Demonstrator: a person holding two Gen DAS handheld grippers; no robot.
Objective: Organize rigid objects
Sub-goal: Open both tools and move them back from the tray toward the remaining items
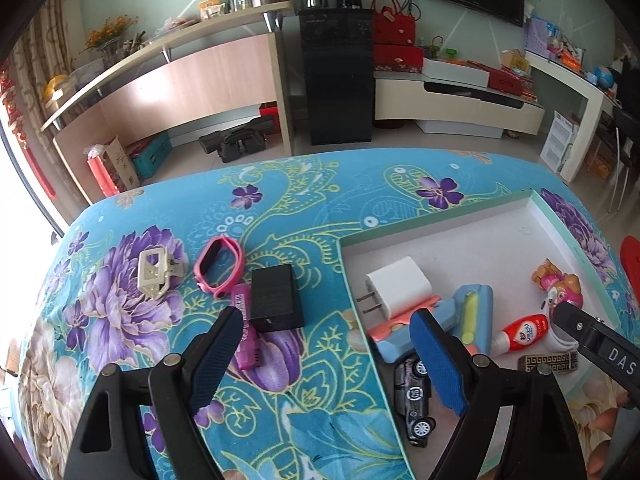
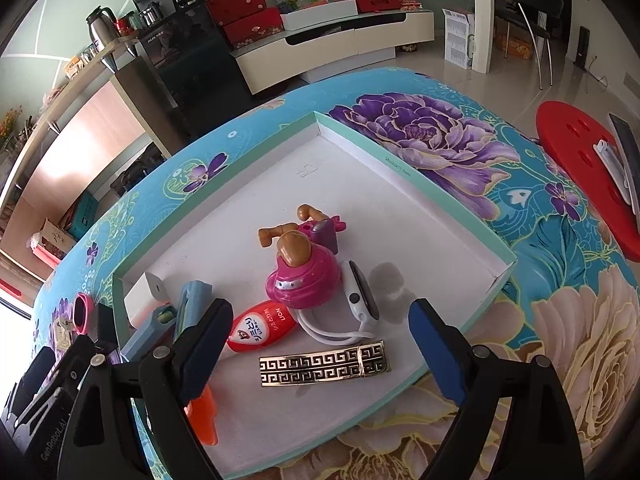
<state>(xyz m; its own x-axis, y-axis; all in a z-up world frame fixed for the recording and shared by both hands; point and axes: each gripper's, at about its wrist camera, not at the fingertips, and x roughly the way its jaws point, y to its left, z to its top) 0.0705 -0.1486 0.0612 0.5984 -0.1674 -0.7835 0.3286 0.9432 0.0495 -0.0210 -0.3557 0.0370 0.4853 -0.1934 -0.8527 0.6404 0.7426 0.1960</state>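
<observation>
On the flowered tablecloth (image 1: 304, 196), from the left, are laid a cream hair clip (image 1: 154, 274), a pink watch band (image 1: 218, 266), a magenta stick (image 1: 246, 332) and a black charger (image 1: 276, 298), the left gripper (image 1: 328, 352) being held wide above them with nothing between its fingers. In the teal-rimmed tray (image 1: 436, 222) are kept a white plug (image 1: 400, 286), a blue case (image 1: 474, 320), a toy car (image 1: 414, 400) (partly hidden), a red tube (image 2: 262, 328), a pink figure (image 2: 304, 280), what may be a white watch (image 2: 360, 300) and a patterned bar (image 2: 324, 364). The right gripper (image 2: 320, 356) is held wide and empty over the bar.
</observation>
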